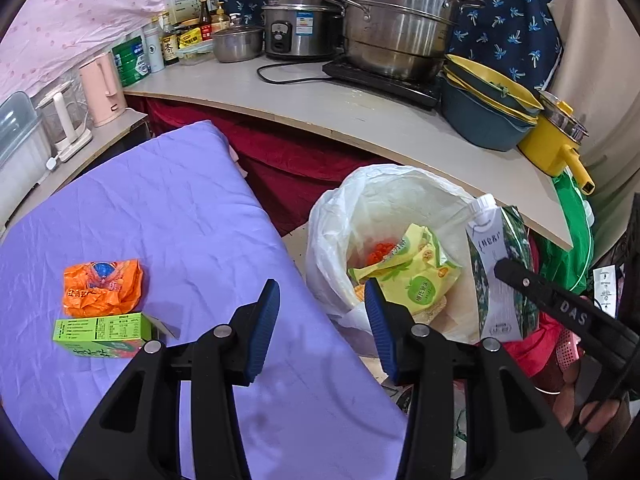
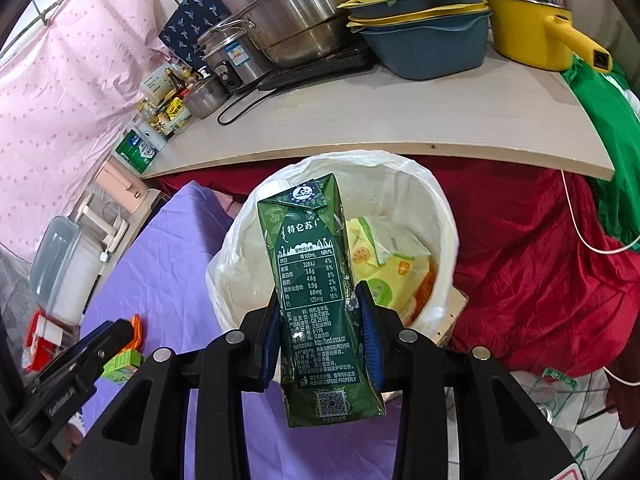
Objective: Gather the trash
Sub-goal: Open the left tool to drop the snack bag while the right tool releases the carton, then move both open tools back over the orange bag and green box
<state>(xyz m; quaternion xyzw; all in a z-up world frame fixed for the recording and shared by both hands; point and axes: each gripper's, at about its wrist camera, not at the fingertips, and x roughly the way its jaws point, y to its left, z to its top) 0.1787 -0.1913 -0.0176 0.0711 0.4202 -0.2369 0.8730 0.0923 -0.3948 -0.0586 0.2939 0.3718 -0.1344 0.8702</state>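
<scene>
Right tongs (image 2: 320, 336) squeeze a green milk carton (image 2: 316, 304) on both sides, low in the middle of the right view, so the blue pads press its walls. Left tongs (image 1: 322, 324) hold nothing; the jaws stand partly apart, low in the middle of the left view.

The carton hangs in front of the bin (image 2: 444, 248), which sits in the middle of the frame with a white bag (image 2: 228, 268) lining it. A yellow wrapper (image 2: 384, 276) already lies inside. I think the step now is dropping the carton in. The next move needs the carton brought right over the bin's mouth, then the jaws let go.

More trash waits on the purple cloth (image 1: 180, 208): an orange wrapper (image 1: 102, 286) and a small green box (image 1: 102, 332) just below it, at the lower left of the left view. The free tongs could fetch those next.

A shelf (image 1: 320, 100) runs across above the bin, with steel pots (image 1: 396, 20), blue bowls (image 1: 480, 116) and a yellow pan (image 1: 548, 144). Its edge sticks out over the back of the bin, so the carton should come in from the front. Red cloth (image 2: 528, 264) lies at the right.
</scene>
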